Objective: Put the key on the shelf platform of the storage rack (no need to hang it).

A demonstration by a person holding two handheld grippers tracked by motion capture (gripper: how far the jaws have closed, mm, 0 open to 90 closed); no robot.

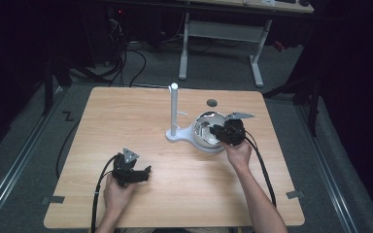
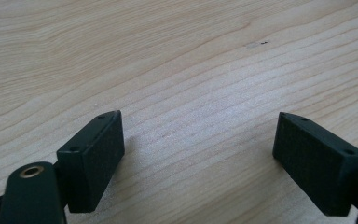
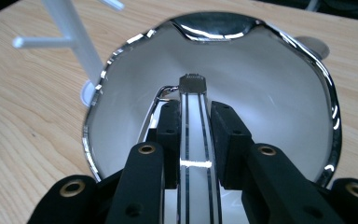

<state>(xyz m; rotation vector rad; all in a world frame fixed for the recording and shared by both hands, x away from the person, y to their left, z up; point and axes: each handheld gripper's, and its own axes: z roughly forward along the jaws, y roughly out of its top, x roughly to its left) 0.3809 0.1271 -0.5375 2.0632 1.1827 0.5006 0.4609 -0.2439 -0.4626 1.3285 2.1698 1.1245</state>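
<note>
Dark grey floor is surrounding a pale wooden table [image 1: 126, 116], with black cables trailing near a white-legged desk frame [image 1: 221, 43] at the far side. Fine straight grain is running across the tabletop, and a small round grey disc [image 1: 211, 102] is lying on it near the far edge.

Right of the table's middle, a white plastic stand [image 1: 174, 112] is rising as a slim upright post with short side pegs from a flat base. Just beside it, a shiny chrome bowl [image 1: 203, 130] is sitting with its opening tipped toward the person; its rim is mirror-bright and wavy, its inside smooth and pale.

At that bowl, the right gripper [image 3: 195, 135] is pinching a thin glossy white strip edged with dark lines [image 3: 195, 140], which is running up between its matte black pads [image 3: 228, 135] to a small grey ridged end deep inside the bowl.

Near the table's front left, the left gripper [image 2: 198, 140] is hovering low over bare wood, its blocky black jaws spread wide with nothing between them. A hand [image 1: 118, 192] is holding it from below, and its cable is curling off the front edge.
</note>
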